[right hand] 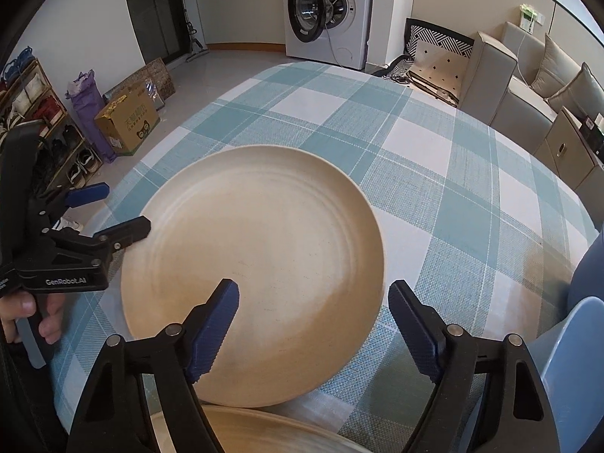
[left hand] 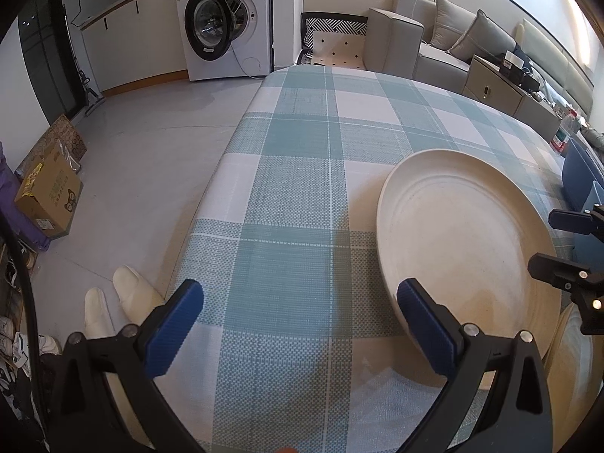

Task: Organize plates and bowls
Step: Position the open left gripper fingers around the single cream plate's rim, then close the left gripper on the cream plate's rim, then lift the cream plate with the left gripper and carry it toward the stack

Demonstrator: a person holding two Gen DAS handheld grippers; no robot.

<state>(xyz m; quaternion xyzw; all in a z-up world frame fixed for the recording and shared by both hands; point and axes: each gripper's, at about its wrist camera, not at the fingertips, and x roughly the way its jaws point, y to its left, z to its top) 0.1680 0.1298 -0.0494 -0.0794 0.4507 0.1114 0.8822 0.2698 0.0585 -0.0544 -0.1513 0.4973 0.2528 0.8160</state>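
Your left gripper (left hand: 300, 324) hangs with its jaws wide apart, nothing between them but the checked tablecloth (left hand: 294, 188); the cream plate (left hand: 468, 249) lies flat just off its right finger. Your right gripper (right hand: 313, 324) is also parted, gripping nothing, its left finger over the plate (right hand: 256, 264). A blue bowl (right hand: 570, 347) sits beyond its right finger.

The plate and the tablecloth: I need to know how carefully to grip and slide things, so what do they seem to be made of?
The plate looks like matte cream plastic or fibre composite, possibly unglazed ceramic: dull sheen, faint moulded rings, small dark specks. The pictures cannot settle which. The tablecloth looks like woven fabric or woven vinyl: a visible coarse weave in its teal and white check, no gloss.
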